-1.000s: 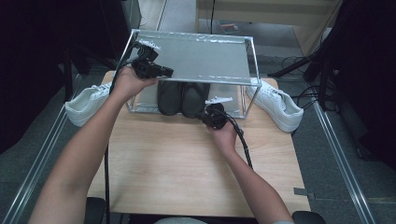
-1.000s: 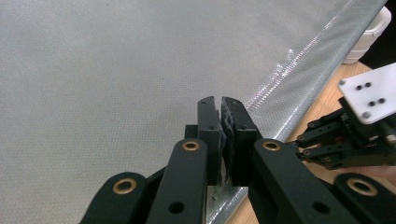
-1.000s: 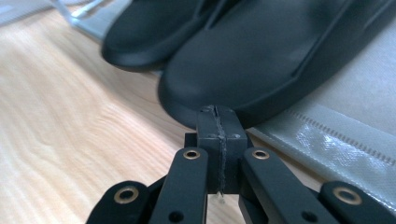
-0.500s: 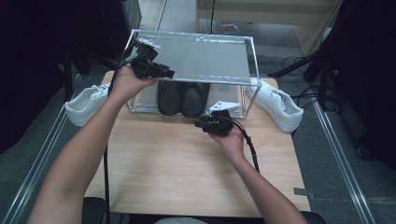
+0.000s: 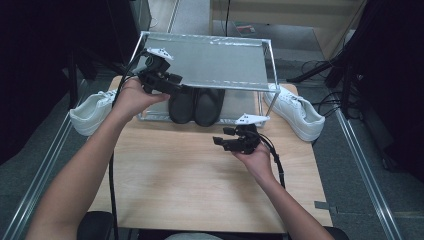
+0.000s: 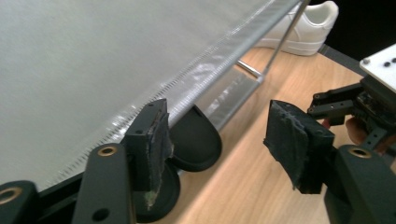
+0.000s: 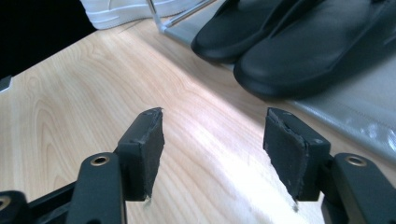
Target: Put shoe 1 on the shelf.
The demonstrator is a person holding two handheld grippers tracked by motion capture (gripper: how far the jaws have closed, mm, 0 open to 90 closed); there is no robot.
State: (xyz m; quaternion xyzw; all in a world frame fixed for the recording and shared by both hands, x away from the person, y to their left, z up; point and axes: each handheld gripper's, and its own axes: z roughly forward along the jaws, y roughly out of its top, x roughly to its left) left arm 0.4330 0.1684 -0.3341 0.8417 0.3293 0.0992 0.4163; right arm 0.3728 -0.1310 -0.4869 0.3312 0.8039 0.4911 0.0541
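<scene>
While both tools (image 5: 182, 85) (image 5: 220, 141) gape empty, 2 matte blk slippers (image 5: 196, 104) sit under rack (image 5: 220, 62).

Black slippers (image 5: 195, 105) ahead of black right gripper (image 5: 225, 141); white sneakers (image 5: 295, 110) flanking; silver-grey rack (image 5: 220, 60); light wood-grain table (image 5: 190, 185).

We see a pale wooden worktop (image 5: 190, 185) with a white sneaker (image 5: 92, 111) hanging past its left edge and a second white sneaker (image 5: 296, 110) lying at its right edge, the two well apart. Black cables (image 5: 320, 70) and dark stands (image 5: 350, 65) sit on the grey floor (image 5: 385, 170) to the right, and a metal rail (image 5: 362, 165) runs along that side of the worktop.
</scene>
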